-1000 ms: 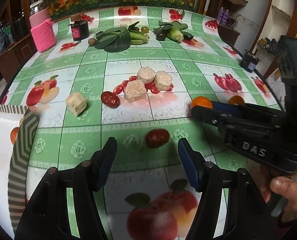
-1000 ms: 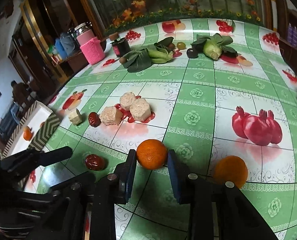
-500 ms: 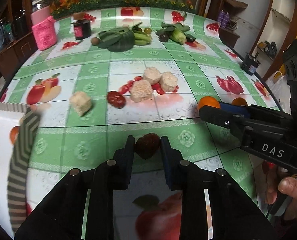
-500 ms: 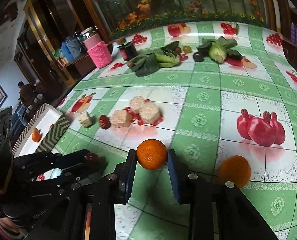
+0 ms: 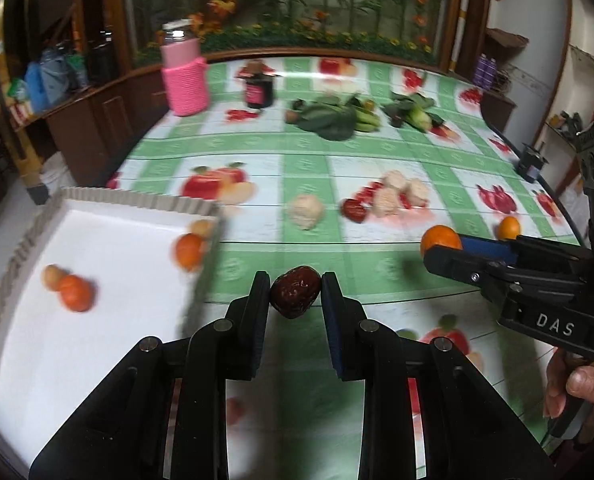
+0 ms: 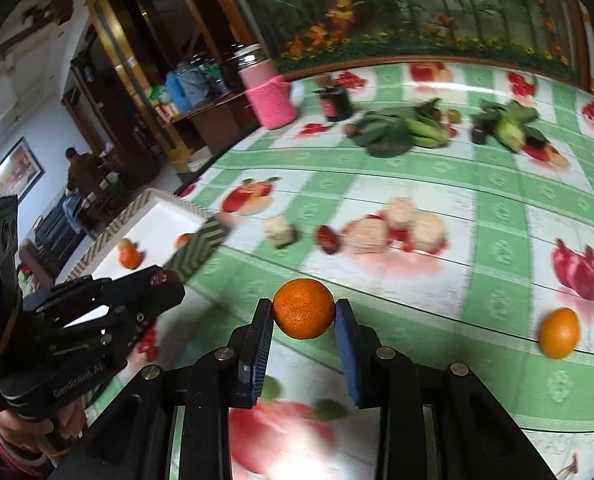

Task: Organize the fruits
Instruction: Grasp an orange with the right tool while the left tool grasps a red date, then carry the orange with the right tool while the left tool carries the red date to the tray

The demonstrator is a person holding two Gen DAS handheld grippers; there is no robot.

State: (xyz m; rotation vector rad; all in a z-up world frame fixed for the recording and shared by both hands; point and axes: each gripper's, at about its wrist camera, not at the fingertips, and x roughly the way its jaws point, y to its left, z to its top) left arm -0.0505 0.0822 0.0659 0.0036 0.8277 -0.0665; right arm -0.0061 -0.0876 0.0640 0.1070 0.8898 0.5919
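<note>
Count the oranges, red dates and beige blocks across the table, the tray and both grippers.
Oranges: 4
Red dates: 2
Beige blocks: 4
Total: 10

Dark red wrinkled date (image 5: 295,297) pinched between left gripper (image 5: 295,300) fingers, near white tray (image 5: 109,248) corner. Glossy mandarin (image 6: 303,308) clamped in right gripper (image 6: 304,322). Tray with zigzag rim holds two mandarins (image 5: 75,293) (image 5: 189,252) and two pale small fruits, blurred. Second date (image 6: 328,239) and loose orange (image 6: 559,333) lie on table.
</note>
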